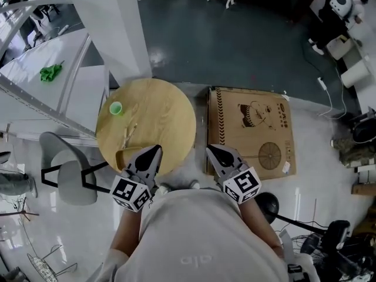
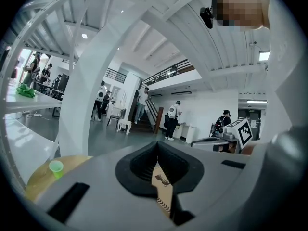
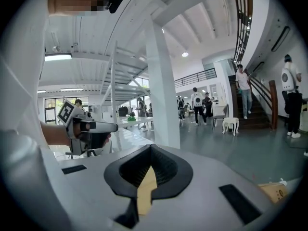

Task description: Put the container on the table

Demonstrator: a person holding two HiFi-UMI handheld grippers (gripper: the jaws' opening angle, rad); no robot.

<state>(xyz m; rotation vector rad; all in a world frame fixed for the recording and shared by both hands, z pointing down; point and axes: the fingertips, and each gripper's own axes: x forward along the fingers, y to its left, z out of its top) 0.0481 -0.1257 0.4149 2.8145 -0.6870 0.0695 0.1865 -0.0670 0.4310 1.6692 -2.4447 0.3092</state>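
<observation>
A small green cup (image 1: 116,107) stands upright on the left part of the round wooden table (image 1: 170,110); the left gripper view has it low at the left (image 2: 56,167). A thin light stick (image 1: 128,135) lies on the table nearer me. My left gripper (image 1: 157,148) hovers over the table's near edge, shut and empty, jaws meeting at a point (image 2: 157,146). My right gripper (image 1: 208,148) is beside it over the floor between table and box, also shut and empty (image 3: 151,147). Neither touches the cup.
A flat cardboard box (image 1: 252,131) lies on the floor right of the table. A grey chair (image 1: 67,175) stands at the left, a white pillar (image 1: 117,22) behind the table, and a black round base (image 1: 267,204) near my right side. People stand far off in the hall.
</observation>
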